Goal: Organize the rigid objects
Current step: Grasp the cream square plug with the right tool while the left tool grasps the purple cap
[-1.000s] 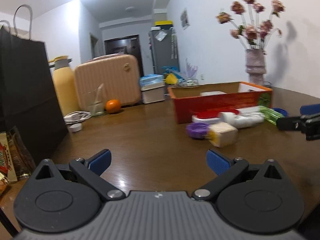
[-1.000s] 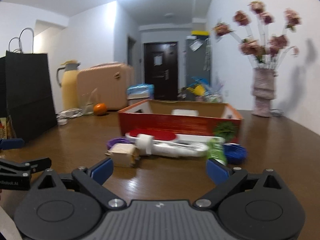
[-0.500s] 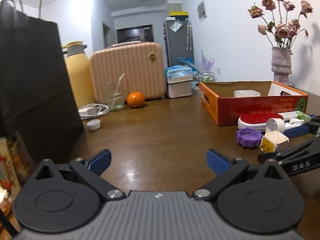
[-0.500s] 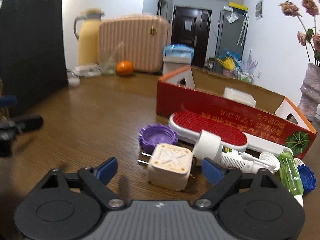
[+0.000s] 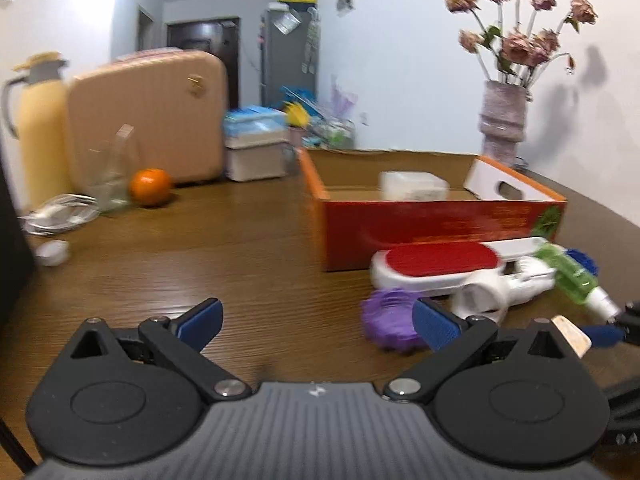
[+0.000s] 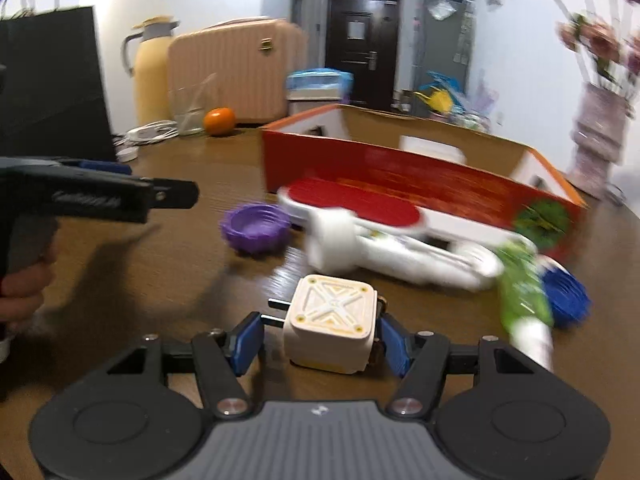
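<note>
Right gripper (image 6: 320,338) now straddling the white plug adapter (image 6: 330,330), jaws just been closing from near full width; blue pads (image 6: 394,346) close on both flanks, left one by the prongs, right one at or just off the side. Contact not certain, narrow gaps appear to remain, so counted as not yet clamped. Adapter apparently on the table (image 6: 180,272), in front of the red cardboard box (image 6: 400,184), near side of the clutter.

A second ago right gripper far back, whole pile in view and adapter small; half a second ago adapter just ahead of wide jaws. Now filling the gap between them. Meaning: approach done, grasp step under way, lift and drop into box next, judged.

Left gripper (image 5: 318,320) wide open, nothing between the pads. View swung toward the box over the last second; purple lid (image 5: 390,320) now just past the right pad, in front of the box. Seen also from the right camera at left, held in a hand (image 6: 22,292).

Other items in front of box, untouched: red-faced lint brush (image 6: 352,204) against the box wall, white tube (image 6: 400,252) before it, green bottle (image 6: 522,284) and blue lid (image 6: 568,296) toward the box's right corner. Inside the box one white container (image 5: 414,186) already. Most sorting left.

Risk, judged: prongs snagging left pad, adapter twisting on closure.
</note>
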A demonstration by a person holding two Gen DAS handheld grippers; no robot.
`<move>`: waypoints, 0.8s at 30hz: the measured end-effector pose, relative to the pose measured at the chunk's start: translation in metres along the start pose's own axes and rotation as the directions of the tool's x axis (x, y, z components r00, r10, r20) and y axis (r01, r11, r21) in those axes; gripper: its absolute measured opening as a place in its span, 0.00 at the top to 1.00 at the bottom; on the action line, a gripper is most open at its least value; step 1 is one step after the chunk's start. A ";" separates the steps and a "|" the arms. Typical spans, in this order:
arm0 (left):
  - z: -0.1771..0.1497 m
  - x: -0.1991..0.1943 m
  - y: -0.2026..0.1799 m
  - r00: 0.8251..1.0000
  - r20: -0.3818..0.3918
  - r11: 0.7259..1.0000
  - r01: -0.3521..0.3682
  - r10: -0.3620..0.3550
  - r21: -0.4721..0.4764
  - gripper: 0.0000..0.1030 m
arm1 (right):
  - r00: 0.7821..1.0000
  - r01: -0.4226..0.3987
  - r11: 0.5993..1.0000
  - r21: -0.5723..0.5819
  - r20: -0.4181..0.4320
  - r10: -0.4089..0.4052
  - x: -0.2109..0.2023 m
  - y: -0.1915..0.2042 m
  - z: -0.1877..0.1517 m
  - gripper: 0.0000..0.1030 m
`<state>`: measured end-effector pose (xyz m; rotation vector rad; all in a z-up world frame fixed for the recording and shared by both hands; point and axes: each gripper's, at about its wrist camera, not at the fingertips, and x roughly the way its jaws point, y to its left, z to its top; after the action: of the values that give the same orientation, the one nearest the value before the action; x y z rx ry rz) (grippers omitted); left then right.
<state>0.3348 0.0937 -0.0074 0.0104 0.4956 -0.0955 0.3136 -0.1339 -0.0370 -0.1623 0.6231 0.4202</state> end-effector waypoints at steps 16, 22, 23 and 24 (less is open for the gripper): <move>0.001 0.043 -0.042 0.993 -0.114 1.000 -0.014 0.016 0.023 0.48 | 0.994 0.081 0.990 0.113 0.070 -0.089 -0.050 -0.080 -0.021 0.40; -0.002 -0.013 -0.051 0.998 -0.031 0.998 -0.057 0.058 0.033 0.48 | 0.991 0.069 0.989 0.127 0.103 -0.082 -0.069 -0.076 -0.027 0.40; -0.005 -0.028 -0.051 0.998 -0.010 0.998 -0.069 0.069 0.014 0.48 | 0.991 0.068 0.989 0.129 0.106 -0.082 -0.072 -0.074 -0.029 0.40; -0.007 -0.040 -0.052 0.997 0.006 0.997 -0.077 0.077 -0.005 0.48 | 0.990 0.068 0.989 0.129 0.111 -0.082 -0.076 -0.072 -0.031 0.40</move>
<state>0.2913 0.0461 0.0064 0.0241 0.4890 -0.0192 0.2720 -0.2326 -0.0152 -0.0412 0.5257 0.3144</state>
